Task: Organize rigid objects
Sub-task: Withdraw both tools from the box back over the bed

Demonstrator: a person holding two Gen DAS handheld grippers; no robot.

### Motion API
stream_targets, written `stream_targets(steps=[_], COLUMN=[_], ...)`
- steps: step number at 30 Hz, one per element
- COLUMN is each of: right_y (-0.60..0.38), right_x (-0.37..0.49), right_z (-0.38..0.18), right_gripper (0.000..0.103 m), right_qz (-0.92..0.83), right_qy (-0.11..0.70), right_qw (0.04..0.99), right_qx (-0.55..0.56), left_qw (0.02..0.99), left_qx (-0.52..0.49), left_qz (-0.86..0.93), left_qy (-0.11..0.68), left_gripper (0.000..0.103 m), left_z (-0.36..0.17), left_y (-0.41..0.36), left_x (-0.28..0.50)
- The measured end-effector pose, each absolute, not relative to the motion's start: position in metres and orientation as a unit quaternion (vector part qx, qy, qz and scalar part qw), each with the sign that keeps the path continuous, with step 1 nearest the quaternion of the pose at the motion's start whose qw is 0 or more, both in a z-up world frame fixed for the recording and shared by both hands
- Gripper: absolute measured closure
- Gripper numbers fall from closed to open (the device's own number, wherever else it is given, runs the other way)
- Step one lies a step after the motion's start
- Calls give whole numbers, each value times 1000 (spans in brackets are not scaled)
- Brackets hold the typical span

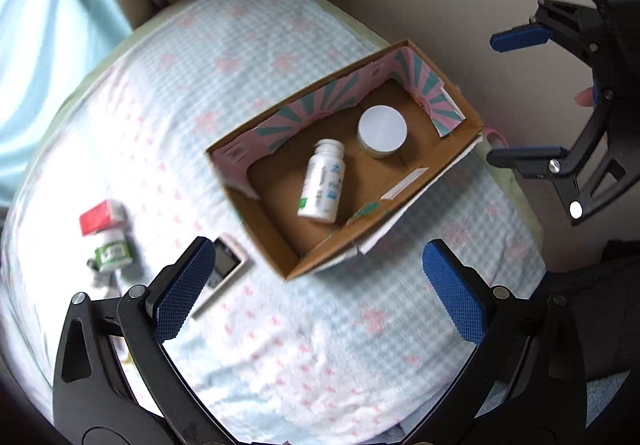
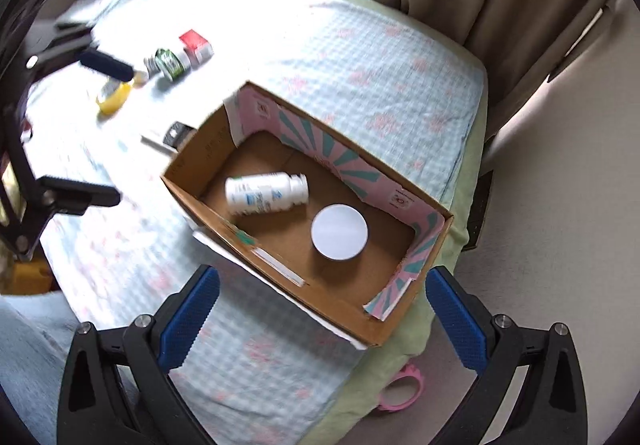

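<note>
At ten o'clock of the left claw (image 1: 316, 293), jaws apart and empty, lies the green-labelled bottle (image 1: 110, 251); right claw (image 2: 322, 315) apart, farther.

My left hand-held gripper's finger (image 1: 184, 287) hides the near part of the small white device (image 1: 226, 269) on the bed. The green-labelled bottle (image 1: 112, 251) and red-topped box (image 1: 100, 219) are too blurred to read. The white bottle (image 2: 266, 192) label is unreadable. The pink ring (image 2: 402, 391) lies partly hidden under the bed's edge.
</note>
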State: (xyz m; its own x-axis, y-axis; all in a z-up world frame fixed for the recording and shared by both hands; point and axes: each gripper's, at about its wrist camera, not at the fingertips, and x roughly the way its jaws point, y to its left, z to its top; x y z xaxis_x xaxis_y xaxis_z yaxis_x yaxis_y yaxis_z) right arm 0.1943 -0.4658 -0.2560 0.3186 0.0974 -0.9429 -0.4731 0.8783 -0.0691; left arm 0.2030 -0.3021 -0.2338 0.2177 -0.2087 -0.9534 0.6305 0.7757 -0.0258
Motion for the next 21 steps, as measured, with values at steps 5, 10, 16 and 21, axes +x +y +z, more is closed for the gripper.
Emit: stream_targets(steps=[5, 10, 16, 21], right_y=[-439, -394, -343, -300], right_x=[194, 194, 204, 217], right_z=[-233, -214, -204, -202], right_gripper=[0, 0, 0, 0], right_qz=[185, 206, 230, 226], right_qy=[544, 524, 517, 526], right_qw=[804, 813, 817, 818], right_qx=[-151, -150, -107, -60], left_qw=[797, 815, 826, 826], left_qx=[161, 104, 51, 13], left_qz=[-206, -142, -60, -8], left_qy=[544, 552, 558, 564], left_gripper=[0, 0, 0, 0], left_z=[-206, -200, -206, -220], left_y=[-243, -170, -86, -28], left_x=[176, 158, 134, 119])
